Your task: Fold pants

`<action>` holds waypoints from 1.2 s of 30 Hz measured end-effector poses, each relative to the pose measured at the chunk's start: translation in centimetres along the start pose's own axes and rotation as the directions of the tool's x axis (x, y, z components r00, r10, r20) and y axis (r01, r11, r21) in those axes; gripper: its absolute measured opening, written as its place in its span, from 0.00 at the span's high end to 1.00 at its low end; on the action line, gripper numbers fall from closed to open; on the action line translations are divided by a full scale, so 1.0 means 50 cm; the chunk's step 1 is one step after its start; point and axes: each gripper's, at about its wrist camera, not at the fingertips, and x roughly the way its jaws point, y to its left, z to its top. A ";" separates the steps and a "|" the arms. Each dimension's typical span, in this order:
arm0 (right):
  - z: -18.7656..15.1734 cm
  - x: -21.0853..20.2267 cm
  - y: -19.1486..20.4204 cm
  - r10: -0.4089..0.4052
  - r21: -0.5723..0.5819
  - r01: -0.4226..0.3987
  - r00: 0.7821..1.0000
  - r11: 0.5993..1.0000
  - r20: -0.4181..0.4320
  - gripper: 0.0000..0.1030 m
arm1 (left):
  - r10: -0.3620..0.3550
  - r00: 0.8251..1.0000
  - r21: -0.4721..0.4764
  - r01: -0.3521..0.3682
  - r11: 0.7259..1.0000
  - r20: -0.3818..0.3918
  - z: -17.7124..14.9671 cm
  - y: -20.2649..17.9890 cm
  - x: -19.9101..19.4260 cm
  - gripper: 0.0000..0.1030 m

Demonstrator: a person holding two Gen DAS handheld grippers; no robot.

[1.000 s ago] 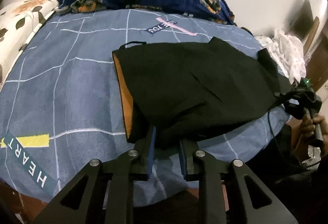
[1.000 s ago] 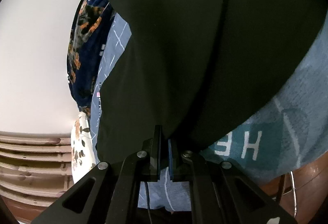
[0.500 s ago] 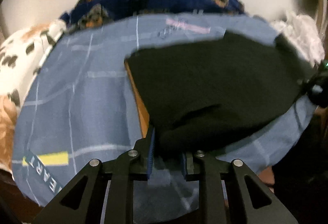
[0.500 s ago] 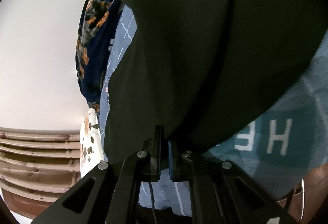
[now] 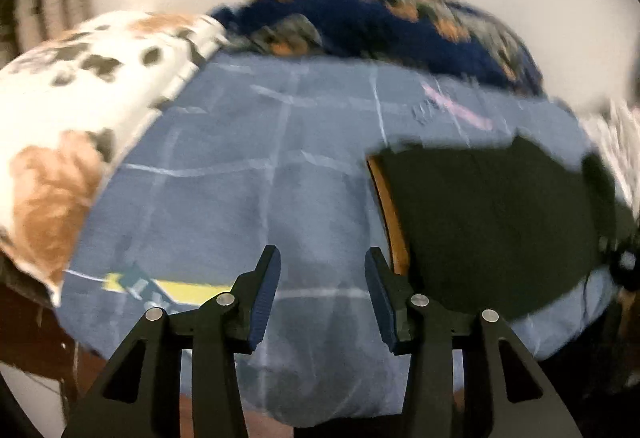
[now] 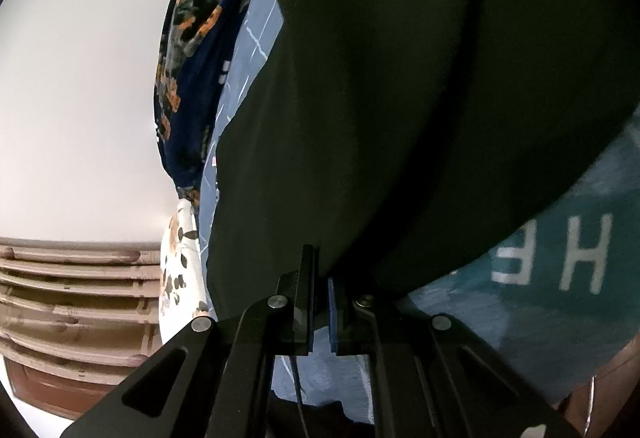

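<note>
The black pants (image 5: pixel 496 226) lie folded on the blue bedsheet (image 5: pixel 248 197), with an orange lining strip showing along their left edge. My left gripper (image 5: pixel 322 266) is open and empty, to the left of the pants, over bare sheet. In the right wrist view the pants (image 6: pixel 420 97) fill most of the frame. My right gripper (image 6: pixel 320 270) is shut on the near edge of the pants.
A white pillow with brown and black spots (image 5: pixel 80 109) lies at the left. A dark blue patterned blanket (image 5: pixel 384 21) is bunched at the back against the wall. White cloth (image 5: pixel 620 133) sits at the far right. The sheet's teal patch with letters (image 6: pixel 560 262) is beside the right gripper.
My left gripper let go of the pants' edge, opened, and swung left off the fabric. The right gripper has stayed shut on the pants.
</note>
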 end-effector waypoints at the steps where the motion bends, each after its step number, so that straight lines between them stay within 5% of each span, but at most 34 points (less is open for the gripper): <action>1: 0.001 0.000 -0.001 0.001 0.000 -0.001 1.000 1.000 -0.002 0.94 | -0.023 1.000 -0.009 0.024 1.000 0.021 0.012 -0.007 -0.018 0.56; 5: -0.001 0.005 0.000 0.005 -0.005 -0.005 1.000 1.000 -0.006 0.94 | -0.114 0.993 0.094 0.116 0.989 -0.022 0.021 -0.109 -0.023 0.56; 8: -0.001 0.004 -0.001 0.025 -0.001 -0.025 1.000 1.000 -0.004 0.93 | -0.217 0.974 0.199 0.227 0.953 -0.069 0.010 -0.220 0.008 0.56; 11: 0.005 -0.005 0.002 0.006 -0.031 -0.005 1.000 1.000 0.009 0.92 | -0.205 0.961 0.275 0.251 0.928 -0.185 -0.014 -0.297 0.088 0.57; 14: 0.023 -0.030 0.000 0.055 -0.033 -0.054 0.998 0.998 0.033 0.90 | -0.201 0.950 0.214 0.254 0.943 -0.241 -0.027 -0.292 0.142 0.57; 18: 0.078 -0.072 -0.026 0.192 -0.003 -0.192 0.977 0.981 0.091 0.89 | -0.190 0.960 0.229 0.236 0.944 -0.206 -0.029 -0.290 0.139 0.57; 22: 0.168 -0.112 -0.058 0.280 0.001 -0.285 0.943 0.958 0.178 0.67 | -0.177 0.964 0.230 0.221 0.948 -0.196 -0.029 -0.293 0.143 0.57; 24: 0.223 -0.136 -0.078 0.300 0.012 -0.312 0.924 0.950 0.237 0.66 | -0.176 0.965 0.228 0.219 0.949 -0.194 -0.035 -0.289 0.141 0.57; 29: 0.348 -0.191 -0.105 0.288 0.033 -0.320 0.889 0.947 0.355 0.66 | -0.177 0.965 0.225 0.220 0.949 -0.196 -0.035 -0.290 0.144 0.57; 36: 0.491 -0.252 -0.166 0.157 0.160 -0.264 0.860 0.951 0.486 0.66 | -0.165 0.965 0.214 0.208 0.954 -0.203 -0.033 -0.293 0.146 0.57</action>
